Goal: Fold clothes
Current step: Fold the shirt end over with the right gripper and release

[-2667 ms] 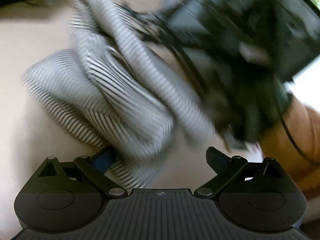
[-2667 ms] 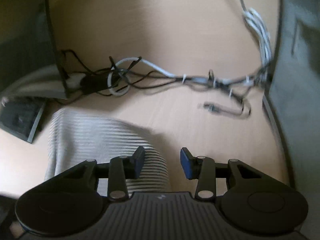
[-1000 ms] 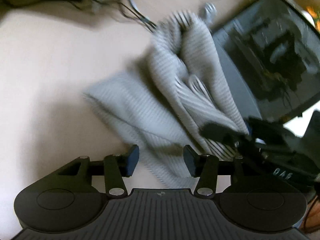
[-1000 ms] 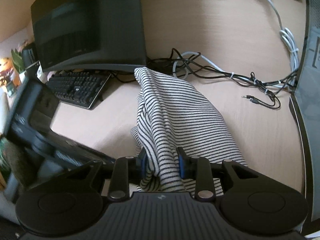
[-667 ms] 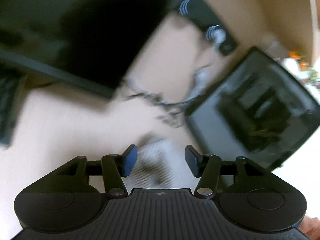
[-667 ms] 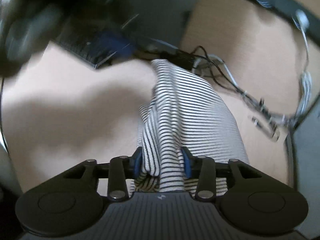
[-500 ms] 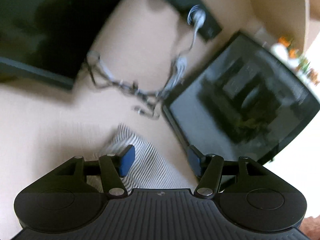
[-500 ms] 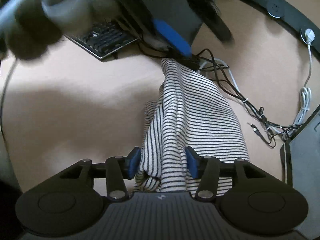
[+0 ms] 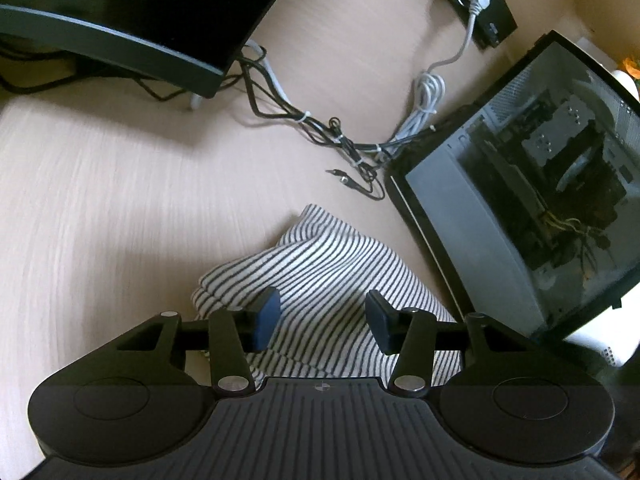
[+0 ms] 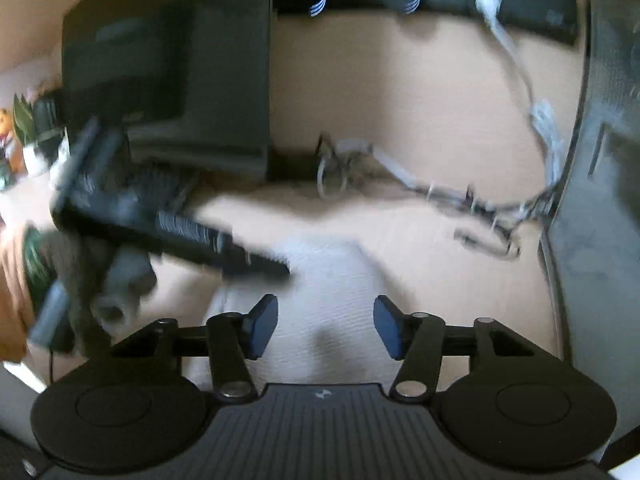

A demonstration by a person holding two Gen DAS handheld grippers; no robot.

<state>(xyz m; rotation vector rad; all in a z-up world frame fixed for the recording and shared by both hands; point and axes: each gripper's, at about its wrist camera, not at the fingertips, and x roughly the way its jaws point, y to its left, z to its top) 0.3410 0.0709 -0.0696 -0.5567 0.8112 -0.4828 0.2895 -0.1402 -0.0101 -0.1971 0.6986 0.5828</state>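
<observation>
The striped garment (image 9: pixel 320 264) lies bunched on the surface (image 9: pixel 100 208), just beside the glass-sided computer case (image 9: pixel 520 200), with tangled cables (image 9: pixel 340 144) beyond it near the monitor (image 9: pixel 120 20). The left gripper (image 9: pixel 322 316), having just narrowed, hangs open over the garment, gripping nothing. The right gripper (image 10: pixel 325 326) is open too, over blurred cloth.

No lettering, label or number is legible anywhere (views partly blurred).
</observation>
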